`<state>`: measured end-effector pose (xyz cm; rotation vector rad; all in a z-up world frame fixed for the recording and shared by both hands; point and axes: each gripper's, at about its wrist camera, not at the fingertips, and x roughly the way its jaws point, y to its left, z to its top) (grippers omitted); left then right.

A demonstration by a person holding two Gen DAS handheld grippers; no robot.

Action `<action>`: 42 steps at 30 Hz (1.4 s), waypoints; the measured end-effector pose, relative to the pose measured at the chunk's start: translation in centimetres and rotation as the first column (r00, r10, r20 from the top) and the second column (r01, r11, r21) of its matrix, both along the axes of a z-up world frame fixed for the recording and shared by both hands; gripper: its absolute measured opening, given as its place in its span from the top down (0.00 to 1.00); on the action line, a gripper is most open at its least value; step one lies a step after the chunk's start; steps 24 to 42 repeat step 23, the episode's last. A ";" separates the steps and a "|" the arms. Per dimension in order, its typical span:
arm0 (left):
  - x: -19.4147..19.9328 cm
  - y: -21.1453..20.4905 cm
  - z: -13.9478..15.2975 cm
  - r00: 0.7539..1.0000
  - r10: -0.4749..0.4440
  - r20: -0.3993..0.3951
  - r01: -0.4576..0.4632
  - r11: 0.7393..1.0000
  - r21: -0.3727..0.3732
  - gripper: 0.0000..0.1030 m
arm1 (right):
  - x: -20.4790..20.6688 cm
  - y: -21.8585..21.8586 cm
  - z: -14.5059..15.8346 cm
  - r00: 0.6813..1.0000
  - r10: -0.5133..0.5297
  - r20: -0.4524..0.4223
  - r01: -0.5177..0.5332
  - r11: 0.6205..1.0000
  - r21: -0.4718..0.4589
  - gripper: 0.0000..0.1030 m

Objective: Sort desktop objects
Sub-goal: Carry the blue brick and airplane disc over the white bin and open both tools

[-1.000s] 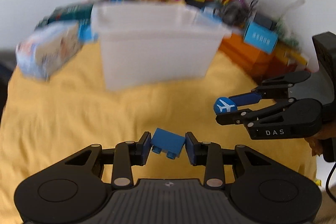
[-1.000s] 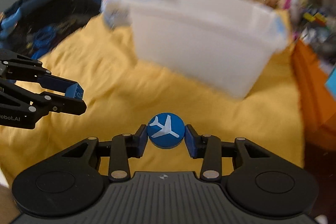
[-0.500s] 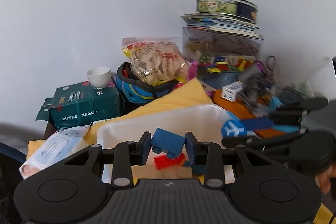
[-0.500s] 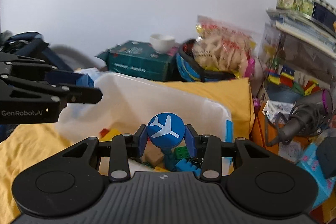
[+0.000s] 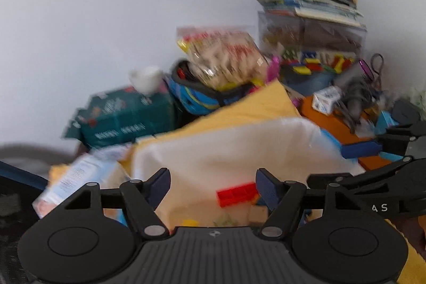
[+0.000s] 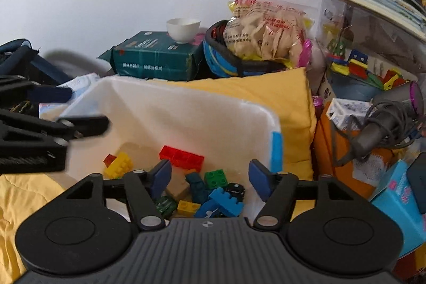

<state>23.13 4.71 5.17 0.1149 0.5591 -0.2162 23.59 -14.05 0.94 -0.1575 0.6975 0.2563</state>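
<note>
1. The landmark is the white translucent plastic bin (image 6: pixel 186 111), which stands on a yellow cloth (image 6: pixel 16 193).
2. At the left of the bin, the left gripper (image 5: pixel 213 181) is held over the bin's left rim; its two blue-padded fingers stand wide apart with nothing between them.
3. Behind the bin on the left lies a dark green soft pack (image 6: pixel 157 57), and a small white cup (image 6: pixel 183 29) stands on top of it.
4. Inside the bin lie the toy bricks: a yellow studded brick (image 6: pixel 118 164) at the left, a long red brick (image 6: pixel 182 157) in the middle, a green square brick (image 6: pixel 216 178) and a light blue brick (image 6: pixel 226 200) toward the near right.
5. Over the near side of the bin, the right gripper (image 6: pixel 210 177) hangs above the bricks; its fingers are also spread, holding nothing.
6. Behind the bin on the right, a clear bag of pale snacks (image 6: pixel 266 28) rests in a blue and black basket (image 6: pixel 226 60).
7. Right of the bin stands an orange box (image 6: pixel 332 151).
</note>
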 end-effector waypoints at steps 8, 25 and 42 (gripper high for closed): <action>-0.6 0.2 2.1 0.999 0.002 -0.051 -0.008 0.992 -0.122 0.14 | 0.5 0.5 0.7 0.998 0.065 -0.022 -0.066 0.996 -0.057 0.25; 1.0 -1.0 0.8 0.986 0.125 -0.108 -0.113 0.988 0.106 0.13 | -0.4 0.3 -0.2 0.995 0.088 -0.044 -0.089 0.996 -0.020 0.25; 1.0 -1.0 0.8 0.986 0.125 -0.108 -0.113 0.988 0.106 0.13 | -0.4 0.3 -0.2 0.995 0.088 -0.044 -0.089 0.996 -0.020 0.25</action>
